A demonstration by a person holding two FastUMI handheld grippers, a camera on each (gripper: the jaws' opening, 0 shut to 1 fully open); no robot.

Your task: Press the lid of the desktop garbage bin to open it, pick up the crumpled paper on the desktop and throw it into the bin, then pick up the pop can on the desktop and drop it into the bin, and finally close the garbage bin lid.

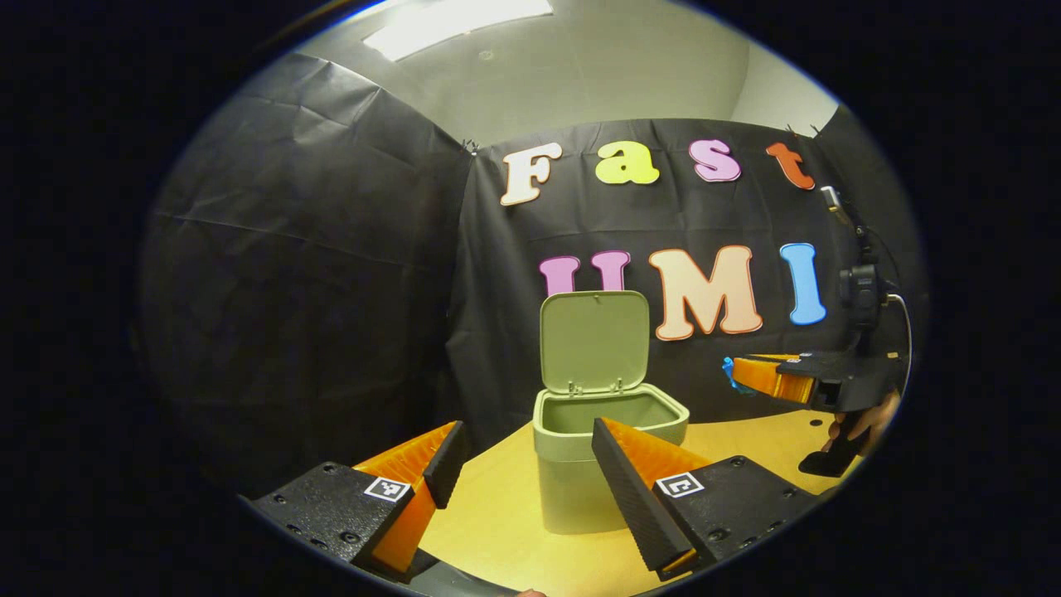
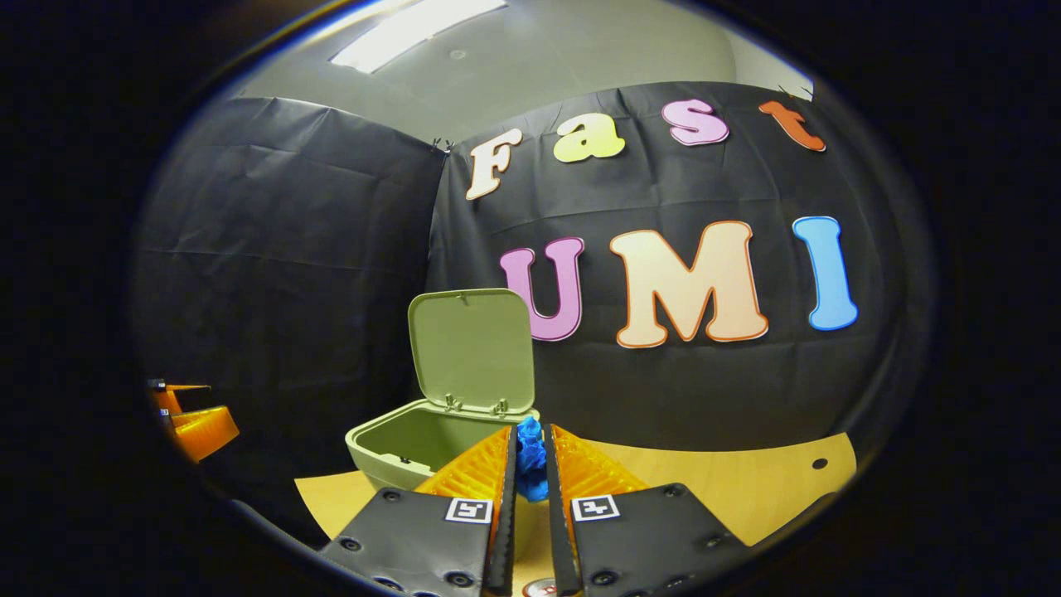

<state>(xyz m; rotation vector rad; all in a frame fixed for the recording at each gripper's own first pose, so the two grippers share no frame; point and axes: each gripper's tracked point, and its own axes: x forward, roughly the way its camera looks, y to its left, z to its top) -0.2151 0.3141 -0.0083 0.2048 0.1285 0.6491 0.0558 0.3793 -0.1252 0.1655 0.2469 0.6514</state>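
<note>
The green desktop bin (image 1: 576, 497) stands on the wooden table (image 1: 497, 531) with its lid (image 1: 593, 342) swung upright. My left gripper (image 1: 526, 439) is open just in front of the bin, nothing between its fingers. The right gripper (image 1: 750, 377) hovers at the bin's right, above the table, a bit of blue paper (image 1: 729, 373) at its tip. In the right gripper view, my right gripper (image 2: 530, 435) is shut on the blue crumpled paper (image 2: 530, 464), close to the open bin (image 2: 398, 452) and its raised lid (image 2: 472, 348). The left gripper (image 2: 186, 423) shows far left.
The booth's black cloth wall stands right behind the bin. A hand (image 1: 866, 423) holds the right gripper's handle. Bare tabletop (image 2: 746, 489) stretches to the right of the bin. A small round red-rimmed thing (image 2: 539, 589) peeks between the fingers at the bottom edge, too little to identify.
</note>
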